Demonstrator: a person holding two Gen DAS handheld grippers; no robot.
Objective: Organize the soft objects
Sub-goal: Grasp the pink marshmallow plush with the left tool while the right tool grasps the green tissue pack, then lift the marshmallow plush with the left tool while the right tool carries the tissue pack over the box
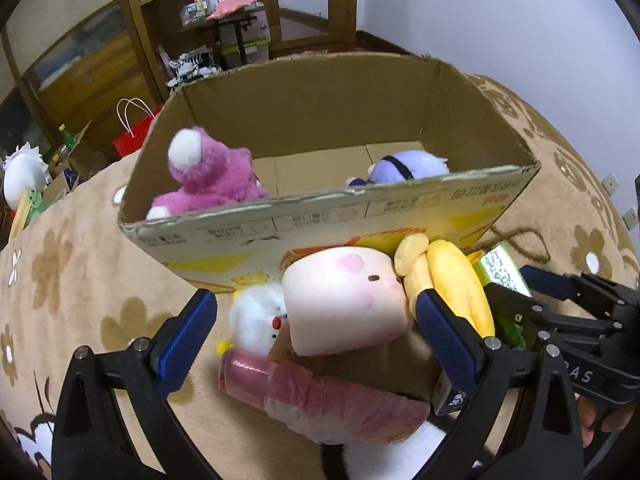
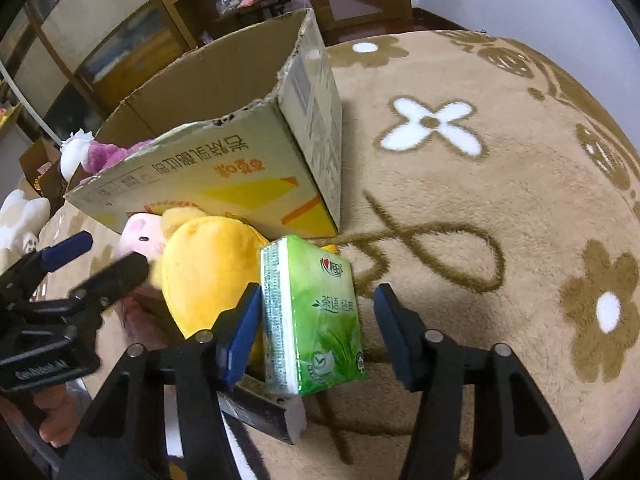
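1. Two plush toys sit inside the cardboard box [image 1: 400,208]: a pink bear [image 1: 208,176] at its left end, a purple toy [image 1: 408,166] at its right.
2. The box stands on a beige flower-patterned blanket [image 2: 500,184].
3. Before the box lies a pile: a small white plush [image 1: 256,316], a pale pink pig-faced cushion [image 1: 344,300], a yellow plush [image 1: 460,284] and a pink wrapped roll [image 1: 320,396].
4. The left gripper [image 1: 312,328] hangs over the pile, fingers spread wide around the cushion, not pressing it.
5. The right gripper [image 2: 316,320] straddles a green tissue pack [image 2: 316,316] just right of the yellow plush; its left finger touches the pack, the right finger stands apart.
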